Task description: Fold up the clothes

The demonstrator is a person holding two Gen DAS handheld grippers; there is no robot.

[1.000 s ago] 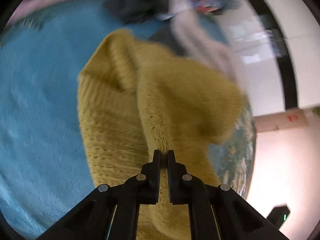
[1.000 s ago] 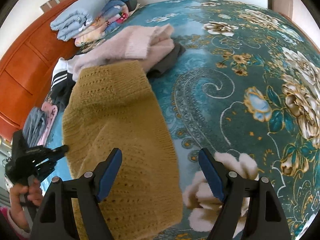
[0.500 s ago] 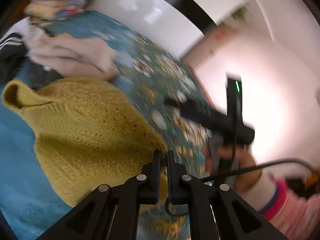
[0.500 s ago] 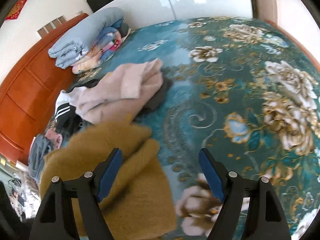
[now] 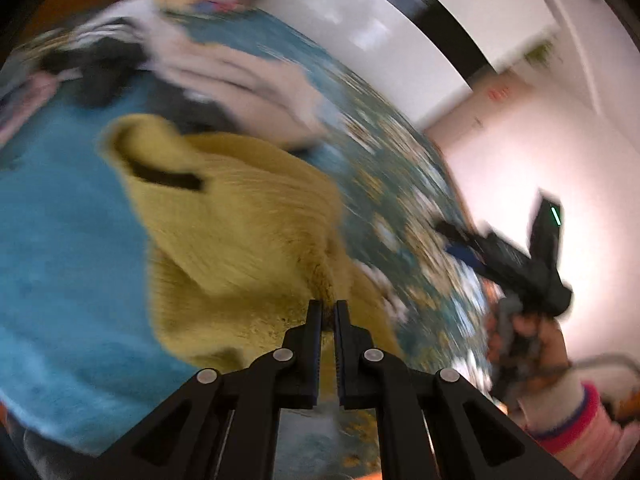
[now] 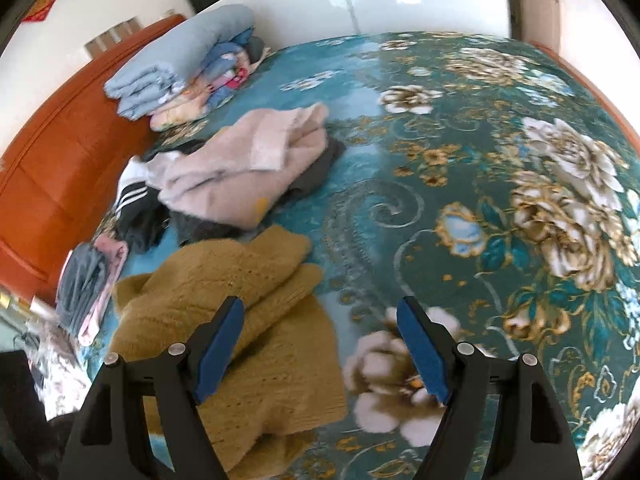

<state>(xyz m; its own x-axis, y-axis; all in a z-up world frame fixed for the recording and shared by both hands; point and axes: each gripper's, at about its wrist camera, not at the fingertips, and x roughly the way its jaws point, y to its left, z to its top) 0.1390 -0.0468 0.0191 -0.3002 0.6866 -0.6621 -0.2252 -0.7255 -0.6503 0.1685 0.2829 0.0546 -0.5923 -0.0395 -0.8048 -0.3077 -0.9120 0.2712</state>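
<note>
A mustard-yellow knit sweater (image 5: 240, 236) lies bunched on the bed, one part doubled over the rest. My left gripper (image 5: 328, 312) is shut on a pinch of its knit at the near edge. In the right wrist view the same sweater (image 6: 248, 320) sits at lower left, folded over on itself. My right gripper (image 6: 320, 320) hangs open above the bedspread, its left blue pad over the sweater's right edge, with nothing held. The left wrist view shows the right gripper (image 5: 516, 260) from the side, held by a hand in a pink sleeve.
A floral teal bedspread (image 6: 500, 200) covers the bed, with a plain blue blanket (image 5: 60, 260) under the sweater. Unfolded clothes, pink (image 6: 240, 172) and black-and-white (image 6: 136, 196), lie behind. Folded quilts (image 6: 184, 68) rest against an orange headboard (image 6: 52, 152). Small folded items (image 6: 88, 288) sit at left.
My left gripper has swung the sweater's edge across, doubling the sweater over itself. The right gripper stayed open and drew back slightly.
</note>
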